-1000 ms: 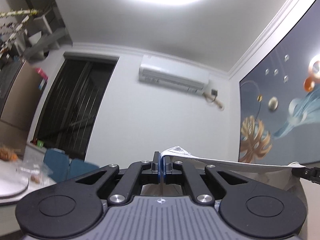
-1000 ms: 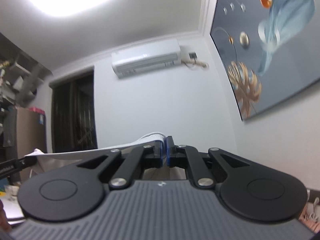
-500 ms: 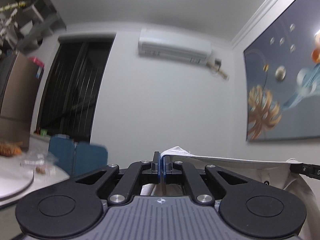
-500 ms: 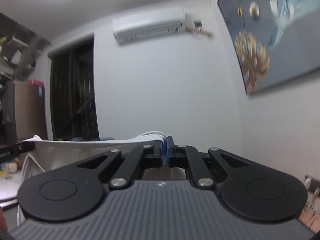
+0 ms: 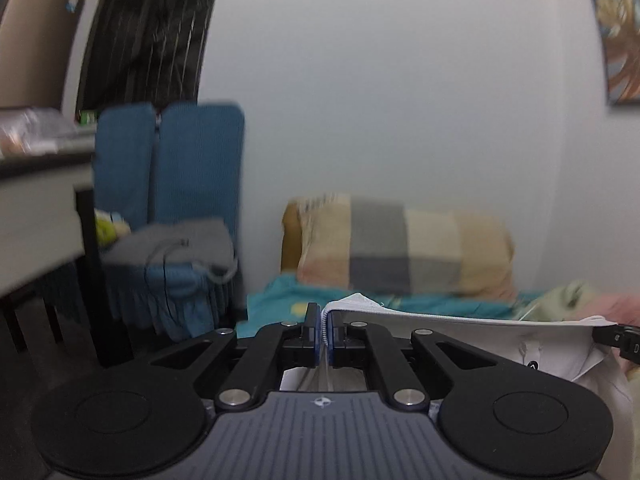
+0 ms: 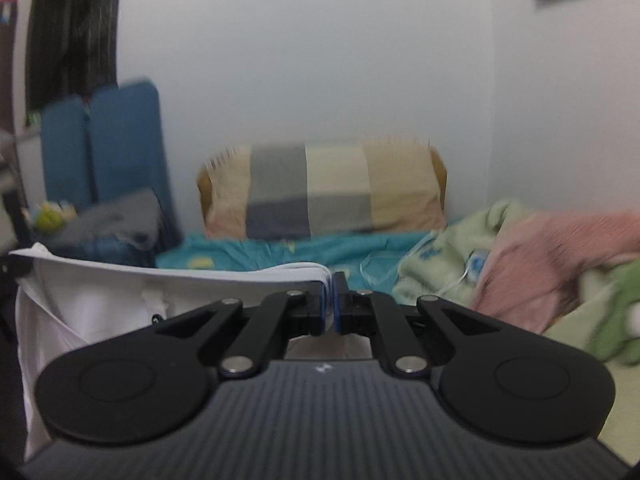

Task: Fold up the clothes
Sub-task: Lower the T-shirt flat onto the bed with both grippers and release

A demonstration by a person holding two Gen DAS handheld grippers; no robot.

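A white garment [image 5: 500,340] hangs stretched between my two grippers, its top hem taut. My left gripper [image 5: 324,322] is shut on one end of the hem. In the left wrist view the other gripper's tip [image 5: 624,340] shows at the far right edge. My right gripper [image 6: 330,302] is shut on the other end of the white garment [image 6: 120,300], which hangs down to the left in that view. The garment's lower part is hidden behind the gripper bodies.
A bed with a teal sheet [image 6: 260,256] lies ahead, with a checked pillow [image 6: 324,192] against the wall. Pink and green bedding [image 6: 540,256] is piled at the right. A blue chair [image 5: 172,168] with grey clothes [image 5: 172,248] and a table [image 5: 40,184] stand at the left.
Both grippers have tilted down from the ceiling and wall toward the bed, still holding the white garment stretched between them.
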